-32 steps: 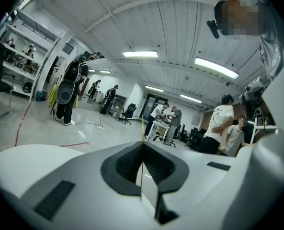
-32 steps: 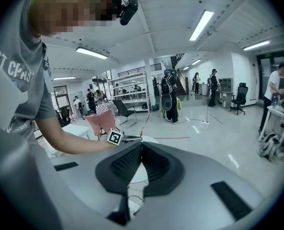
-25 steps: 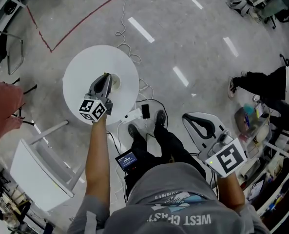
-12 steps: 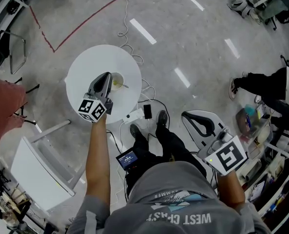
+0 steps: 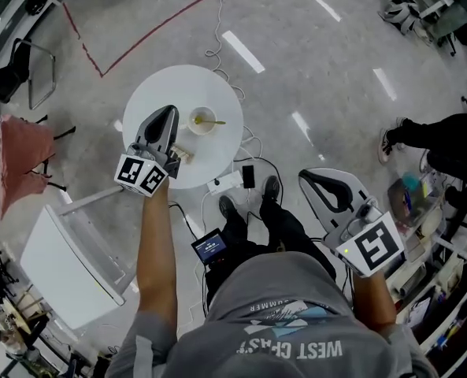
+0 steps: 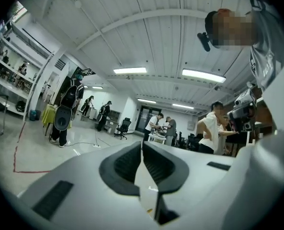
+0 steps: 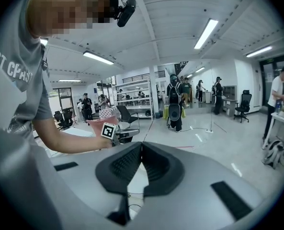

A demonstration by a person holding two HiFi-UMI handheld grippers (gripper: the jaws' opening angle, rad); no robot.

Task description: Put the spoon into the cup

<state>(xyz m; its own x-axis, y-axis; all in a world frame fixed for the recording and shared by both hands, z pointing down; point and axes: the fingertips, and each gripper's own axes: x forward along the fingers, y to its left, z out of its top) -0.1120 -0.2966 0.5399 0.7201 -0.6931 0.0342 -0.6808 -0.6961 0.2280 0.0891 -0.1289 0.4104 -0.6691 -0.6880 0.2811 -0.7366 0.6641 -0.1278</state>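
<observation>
The spoon (image 5: 215,122) lay in the cup (image 5: 201,122), slightly toward the tabletop's (image 5: 178,91) right edge. The left gripper (image 5: 170,111), beside the cup, and the right gripper (image 5: 305,179) were closed, empty. Pulling the left away slowly would spare the cup.

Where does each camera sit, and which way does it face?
Head view: on the person's head, facing steeply down at the table and cup; shows both arms, legs, left gripper, right gripper.
Left gripper view: on the left gripper, along its shut jaws, tilted up toward the ceiling; shows the person's torso.
Right gripper view: on the right gripper, across the room; shows the person's left arm.
Shared: head and right gripper views both show the left gripper's marker cube.
</observation>
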